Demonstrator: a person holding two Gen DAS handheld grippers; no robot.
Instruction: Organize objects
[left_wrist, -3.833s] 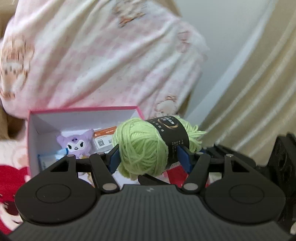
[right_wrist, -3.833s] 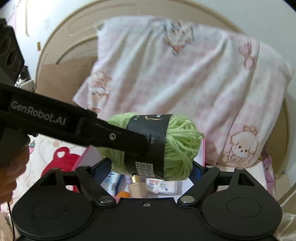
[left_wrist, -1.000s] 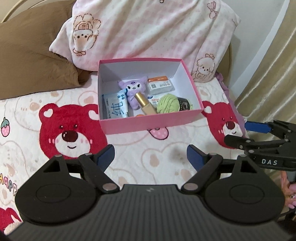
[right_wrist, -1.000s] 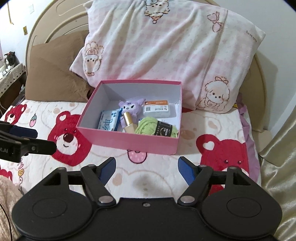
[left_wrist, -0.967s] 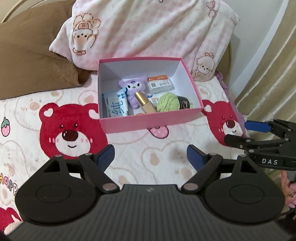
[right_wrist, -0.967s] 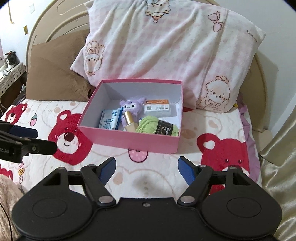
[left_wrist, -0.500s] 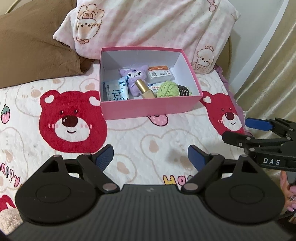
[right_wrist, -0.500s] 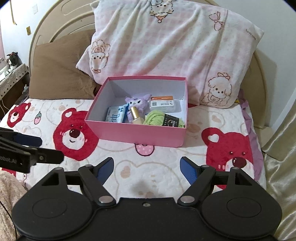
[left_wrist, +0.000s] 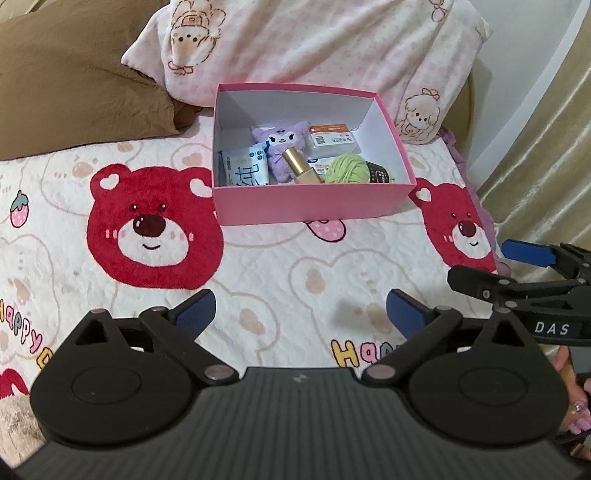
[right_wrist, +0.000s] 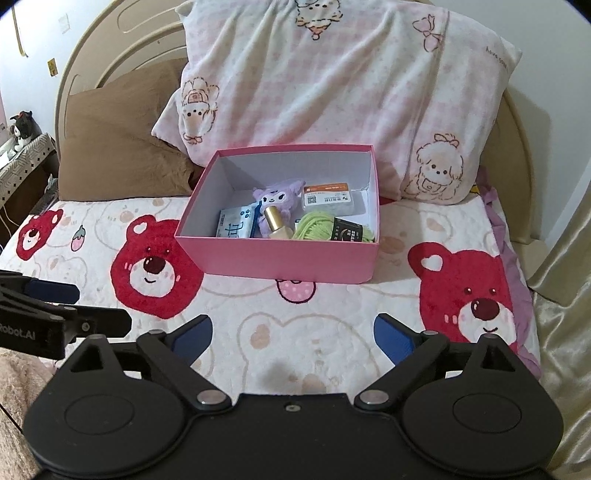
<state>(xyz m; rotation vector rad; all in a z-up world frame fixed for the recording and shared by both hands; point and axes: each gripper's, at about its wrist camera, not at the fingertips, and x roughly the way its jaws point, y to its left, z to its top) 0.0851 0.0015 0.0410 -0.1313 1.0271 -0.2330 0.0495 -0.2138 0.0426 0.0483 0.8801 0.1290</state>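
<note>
A pink box (left_wrist: 310, 206) (right_wrist: 280, 264) stands on the bear-print bedspread in front of the pillows. Inside it lie a green yarn ball (left_wrist: 346, 173) (right_wrist: 317, 229) with a black label, a purple plush (left_wrist: 282, 142) (right_wrist: 275, 199), a gold-capped bottle (left_wrist: 300, 168) (right_wrist: 275, 223), a blue-white packet (left_wrist: 244, 170) (right_wrist: 236, 225) and a clear case with an orange label (left_wrist: 332, 142) (right_wrist: 328, 199). My left gripper (left_wrist: 300, 314) is open and empty, well short of the box. My right gripper (right_wrist: 293, 334) is open and empty, also back from the box; it shows at the right edge of the left wrist view (left_wrist: 517, 273).
A pink checked pillow (right_wrist: 332, 92) leans behind the box and a brown pillow (right_wrist: 118, 147) lies to its left. A gold curtain (left_wrist: 535, 147) hangs at the bed's right edge. A side table with a toy dog (right_wrist: 22, 129) stands far left.
The yarn ball that my left gripper held earlier now lies in the box. Both grippers have drawn back from the box and stand open.
</note>
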